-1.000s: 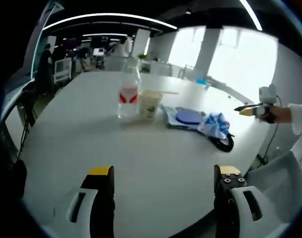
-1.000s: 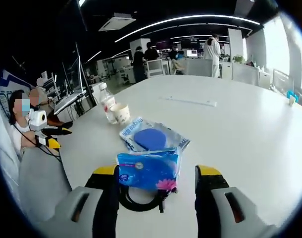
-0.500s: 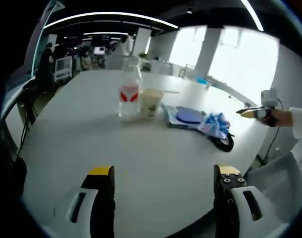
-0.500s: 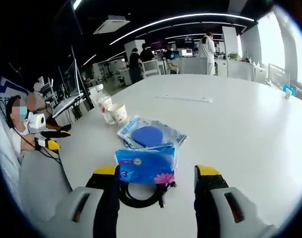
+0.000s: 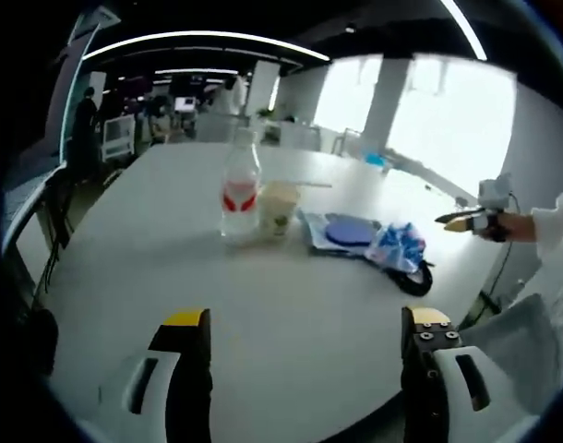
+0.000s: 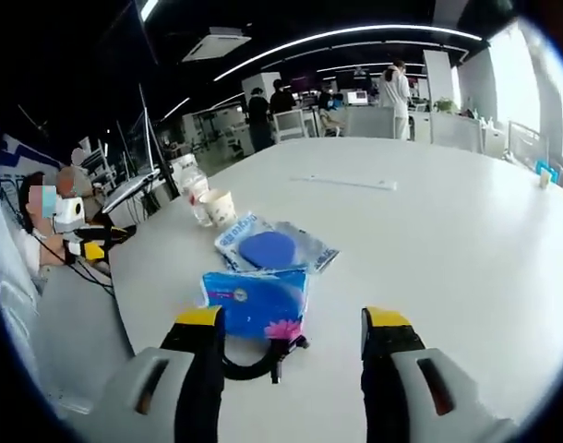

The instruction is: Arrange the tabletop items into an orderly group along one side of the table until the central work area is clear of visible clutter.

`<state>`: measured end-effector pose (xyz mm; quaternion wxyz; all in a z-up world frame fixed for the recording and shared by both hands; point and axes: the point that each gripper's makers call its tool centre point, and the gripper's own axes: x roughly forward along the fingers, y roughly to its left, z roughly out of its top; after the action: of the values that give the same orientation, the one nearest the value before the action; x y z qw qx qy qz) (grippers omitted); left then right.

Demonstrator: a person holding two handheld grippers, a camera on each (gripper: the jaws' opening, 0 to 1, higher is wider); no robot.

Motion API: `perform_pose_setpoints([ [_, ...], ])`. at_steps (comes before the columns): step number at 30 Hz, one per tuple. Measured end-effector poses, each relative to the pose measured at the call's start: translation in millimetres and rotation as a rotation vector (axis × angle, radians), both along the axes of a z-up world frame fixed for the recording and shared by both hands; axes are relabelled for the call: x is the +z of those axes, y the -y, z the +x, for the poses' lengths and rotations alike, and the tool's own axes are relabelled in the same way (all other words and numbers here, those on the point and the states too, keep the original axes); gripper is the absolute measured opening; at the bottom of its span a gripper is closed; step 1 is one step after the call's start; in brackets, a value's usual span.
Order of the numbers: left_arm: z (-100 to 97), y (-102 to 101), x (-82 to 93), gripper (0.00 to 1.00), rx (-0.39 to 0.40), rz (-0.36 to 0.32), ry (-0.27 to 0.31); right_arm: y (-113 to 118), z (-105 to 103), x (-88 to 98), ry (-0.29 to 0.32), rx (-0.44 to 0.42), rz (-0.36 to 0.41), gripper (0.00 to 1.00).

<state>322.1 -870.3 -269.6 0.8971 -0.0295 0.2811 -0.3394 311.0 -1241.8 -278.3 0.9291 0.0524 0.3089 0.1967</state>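
A row of items lies along one side of the white table [image 5: 291, 314]: a clear bottle with a red label [image 5: 240, 189], a paper cup [image 5: 278, 208], a clear packet with a blue disc [image 5: 348, 232], a blue tissue pack [image 5: 397, 245] and a black cable loop [image 5: 414, 276]. My left gripper [image 5: 300, 328] stands open over bare tabletop in front of them. In the right gripper view the tissue pack [image 6: 254, 302] sits on the cable loop [image 6: 247, 366] just ahead of my open right gripper [image 6: 289, 325]; beyond lie the packet [image 6: 272, 247], cup [image 6: 221, 209] and bottle [image 6: 197, 189].
The table edge [image 6: 125, 314] runs close beside the row. A thin white strip [image 6: 346, 183] lies farther out on the table. A seated person [image 6: 41, 240] holds the left gripper. Office desks and standing people fill the background.
The right gripper has drawn back a little from the tissue pack, which now lies farther ahead of its jaws. The left gripper view has shifted slightly.
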Motion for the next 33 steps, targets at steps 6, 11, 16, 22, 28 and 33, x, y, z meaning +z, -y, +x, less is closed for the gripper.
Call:
perform_pose_setpoints([
  [6, 0.2, 36, 2.0, 0.80, -0.010, 0.005, 0.002, 19, 12, 12.9, 0.043, 0.044, 0.027, 0.57],
  [11, -1.4, 67, 10.9, 0.80, 0.018, -0.042, -0.002, 31, 12, 6.3, 0.022, 0.037, 0.053, 0.55],
  [16, -5.8, 85, 8.3, 0.80, -0.016, -0.017, -0.006, 37, 13, 8.1, 0.030, 0.050, 0.060, 0.55],
  [22, 2.1, 98, 7.8, 0.78, -0.004, -0.018, -0.019, 44, 12, 3.2, 0.023, 0.080, 0.046, 0.54],
  [28, 7.8, 117, 1.8, 0.78, -0.027, -0.011, -0.029, 38, 15, 1.2, 0.022, 0.098, 0.056, 0.53],
  [33, 5.6, 133, 5.0, 0.78, -0.023, -0.043, -0.037, 26, 19, -1.9, 0.014, 0.126, 0.060, 0.52],
])
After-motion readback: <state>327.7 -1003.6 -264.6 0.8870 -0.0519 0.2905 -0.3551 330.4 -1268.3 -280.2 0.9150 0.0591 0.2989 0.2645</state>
